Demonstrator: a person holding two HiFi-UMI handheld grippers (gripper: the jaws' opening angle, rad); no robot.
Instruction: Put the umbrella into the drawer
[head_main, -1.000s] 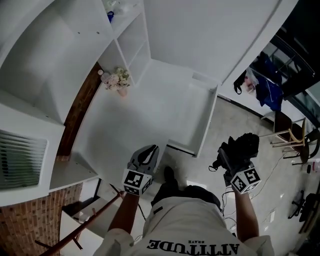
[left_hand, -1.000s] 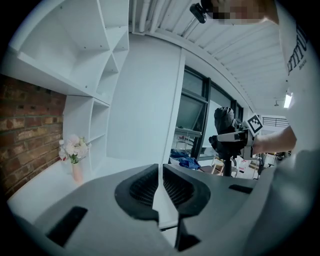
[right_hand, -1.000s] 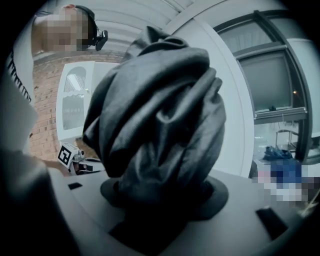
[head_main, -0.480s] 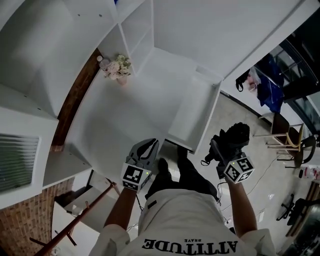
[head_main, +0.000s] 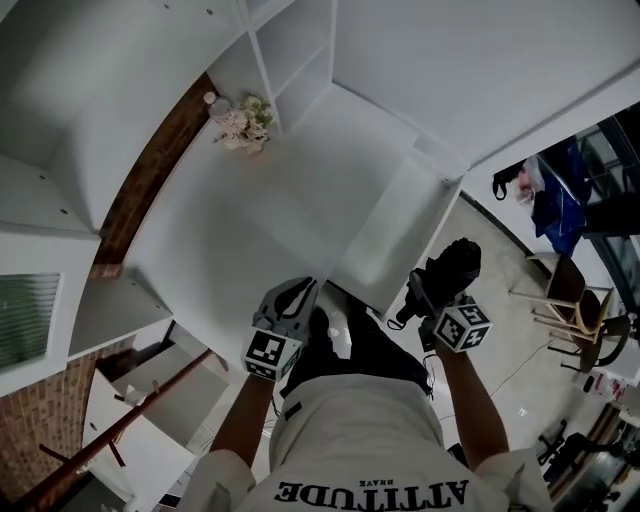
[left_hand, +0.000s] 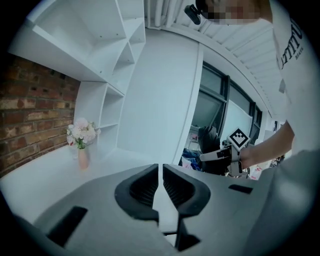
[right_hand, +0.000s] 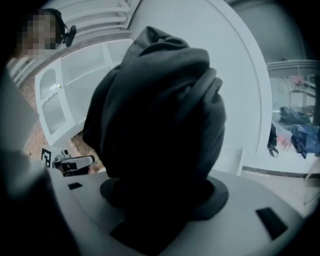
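Note:
A folded black umbrella sits in my right gripper, which is shut on it, just right of the front end of the open white drawer. In the right gripper view the umbrella fills the middle and hides the jaws. My left gripper hangs at the desk's front edge, left of the drawer; its jaws are shut with nothing between them. The left gripper view shows the right gripper with the dark umbrella behind it.
A vase of pale flowers stands at the back of the white desk, below white shelves. A brick wall runs along the left. A wooden rack is at lower left. A chair and hanging clothes stand to the right.
The person has stepped closer to the desk. My right gripper with the umbrella has moved left and nearer the drawer's front end. The left gripper has held its place, still shut.

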